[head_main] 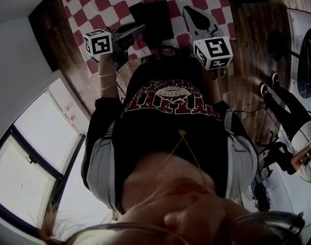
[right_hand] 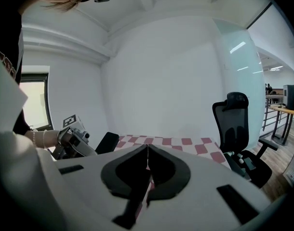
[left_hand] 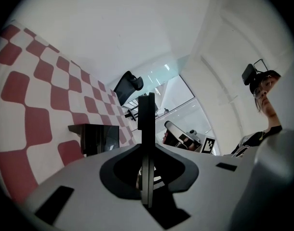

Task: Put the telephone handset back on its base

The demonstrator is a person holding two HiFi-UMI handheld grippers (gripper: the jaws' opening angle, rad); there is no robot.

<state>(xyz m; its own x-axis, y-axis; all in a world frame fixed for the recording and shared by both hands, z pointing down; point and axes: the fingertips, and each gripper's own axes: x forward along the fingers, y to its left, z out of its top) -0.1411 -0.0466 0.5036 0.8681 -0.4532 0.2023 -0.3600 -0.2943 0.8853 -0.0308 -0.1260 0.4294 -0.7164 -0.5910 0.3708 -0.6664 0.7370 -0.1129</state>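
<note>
My left tongs are pressed together with nothing between them, and my right tongs are closed and empty too. The black telephone sits on the red-checked desk just ahead of both. I cannot tell its handset from its base.

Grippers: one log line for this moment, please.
left gripper: shut, empty | right gripper: shut, empty | black device: on checkered cloth, not gripped | handset: not identifiable
</note>
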